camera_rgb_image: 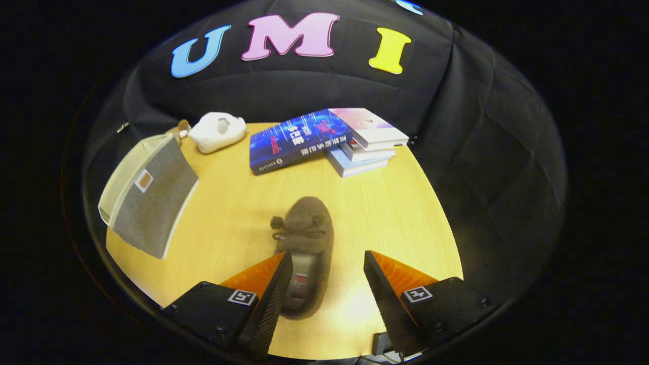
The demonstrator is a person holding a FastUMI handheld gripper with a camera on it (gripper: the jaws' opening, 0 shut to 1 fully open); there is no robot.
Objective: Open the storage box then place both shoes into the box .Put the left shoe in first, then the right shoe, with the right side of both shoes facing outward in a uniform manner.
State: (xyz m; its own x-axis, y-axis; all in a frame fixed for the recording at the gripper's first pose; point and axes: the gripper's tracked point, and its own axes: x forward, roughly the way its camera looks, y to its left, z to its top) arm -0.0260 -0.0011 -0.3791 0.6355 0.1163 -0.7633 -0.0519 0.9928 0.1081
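Note:
A brown shoe with dark laces lies on the wooden table, toe pointing away from me, blurred by motion. Its heel end sits between my fingers, close against the left finger and apart from the right one. My gripper is open above the shoe, not pressing on it. The grey fabric storage box stands at the table's left side, its lid side turned toward the shoe. A second brown shoe peeks out behind the box's far corner, mostly hidden.
A white lumpy object lies at the back left of the table. A stack of books, with a blue book leaning on it, sits at the back centre. The table's right edge runs close by.

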